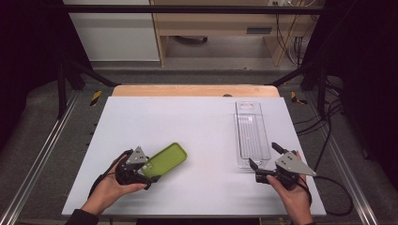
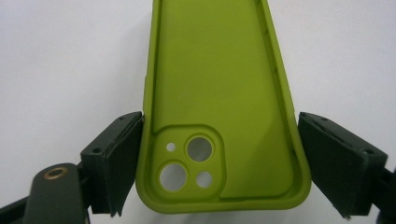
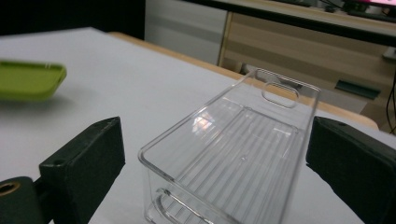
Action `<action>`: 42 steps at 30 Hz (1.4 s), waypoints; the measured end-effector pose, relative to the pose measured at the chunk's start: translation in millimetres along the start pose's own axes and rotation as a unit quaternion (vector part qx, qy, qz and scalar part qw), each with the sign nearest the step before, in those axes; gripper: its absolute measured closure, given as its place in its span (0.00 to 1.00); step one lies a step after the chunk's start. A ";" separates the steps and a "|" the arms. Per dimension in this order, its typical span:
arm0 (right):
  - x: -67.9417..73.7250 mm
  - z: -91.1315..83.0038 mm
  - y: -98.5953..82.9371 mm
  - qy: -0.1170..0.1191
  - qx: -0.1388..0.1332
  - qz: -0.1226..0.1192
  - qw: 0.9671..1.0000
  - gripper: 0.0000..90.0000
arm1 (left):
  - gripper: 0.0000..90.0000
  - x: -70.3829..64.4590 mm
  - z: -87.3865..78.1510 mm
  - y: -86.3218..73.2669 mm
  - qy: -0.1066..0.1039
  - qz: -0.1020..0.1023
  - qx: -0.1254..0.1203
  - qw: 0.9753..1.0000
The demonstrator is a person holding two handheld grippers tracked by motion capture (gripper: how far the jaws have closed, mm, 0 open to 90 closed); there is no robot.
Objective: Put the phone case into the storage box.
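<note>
While left gripper (image 1: 149, 174) pinches green phone case (image 1: 165, 159), right gripper (image 1: 264, 158) straddles clear tray (image 1: 251, 133), jaws spread.

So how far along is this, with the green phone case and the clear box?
Early on. The left hand-held gripper has its jaws around the camera end of the green phone case, touching or nearly so. The right hand-held gripper is open at the near end of the clear box. The case probably still has to go in.

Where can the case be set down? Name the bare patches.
Bare table lies between the green case and the clear tray, and left of and behind the case. Crowded: the near right corner, where the right gripper straddles the tray's end.
</note>
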State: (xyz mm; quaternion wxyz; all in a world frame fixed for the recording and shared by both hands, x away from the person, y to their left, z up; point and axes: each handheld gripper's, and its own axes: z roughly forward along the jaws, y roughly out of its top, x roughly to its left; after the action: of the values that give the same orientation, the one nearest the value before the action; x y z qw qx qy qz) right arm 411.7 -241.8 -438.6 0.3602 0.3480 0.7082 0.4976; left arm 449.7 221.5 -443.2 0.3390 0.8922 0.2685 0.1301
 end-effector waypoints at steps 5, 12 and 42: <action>13.7 22.5 27.0 0.038 0.034 -0.057 0.997 0.05 | 0.18 7.4 2.9 17.5 -0.005 0.012 0.004 1.000; 45.0 52.8 59.2 0.112 0.067 -0.137 0.982 0.07 | 0.18 4.2 5.7 42.4 -0.010 0.046 0.021 0.999; 115.5 77.9 70.9 0.213 0.118 -0.285 0.927 0.18 | 0.18 -15.2 11.9 64.6 -0.016 0.087 0.047 0.995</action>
State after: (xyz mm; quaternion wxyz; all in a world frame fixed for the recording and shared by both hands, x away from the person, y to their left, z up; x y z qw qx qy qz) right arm 430.4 -89.5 -408.9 0.2841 0.0575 0.8912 0.3489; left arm 467.4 166.0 -409.1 0.2882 0.9292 0.1898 0.1320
